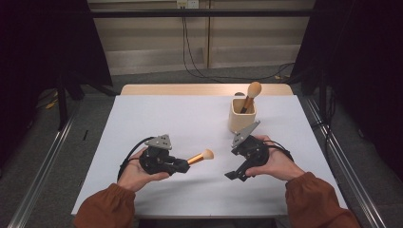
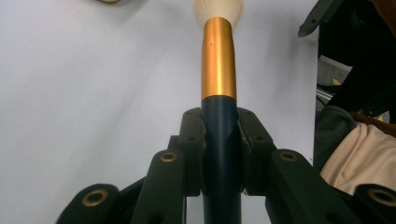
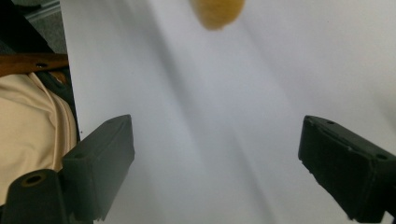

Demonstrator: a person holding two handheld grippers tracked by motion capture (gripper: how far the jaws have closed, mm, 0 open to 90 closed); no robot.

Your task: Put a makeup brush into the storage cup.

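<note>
Setting: white table [image 1: 157, 118] on a grey floor, dark curtains at both sides, cables along the far wall.
High view, left gripper [image 1: 183, 165]: at 7 o'clock on the table, jaws clenched on a makeup brush [image 1: 201, 156] whose pale head points toward 2 o'clock.
High view, right gripper [image 1: 234, 175]: at 5 o'clock, jaws spread, nothing between them.
High view, cup [image 1: 242, 115]: at 1 o'clock, upright, with a second brush [image 1: 251, 94] standing in it, head up.
Left gripper view: dark handle pinched between the jaws; gold collar [image 2: 218, 58] and pale bristles run out over bare table.
Right gripper view: jaws wide apart above bare table; a blurred tan brush head [image 3: 217, 11] at 12 o'clock.
Progress, as a guess: one brush is stowed in the cup; the held brush is apart from it and probably goes in next.
</note>
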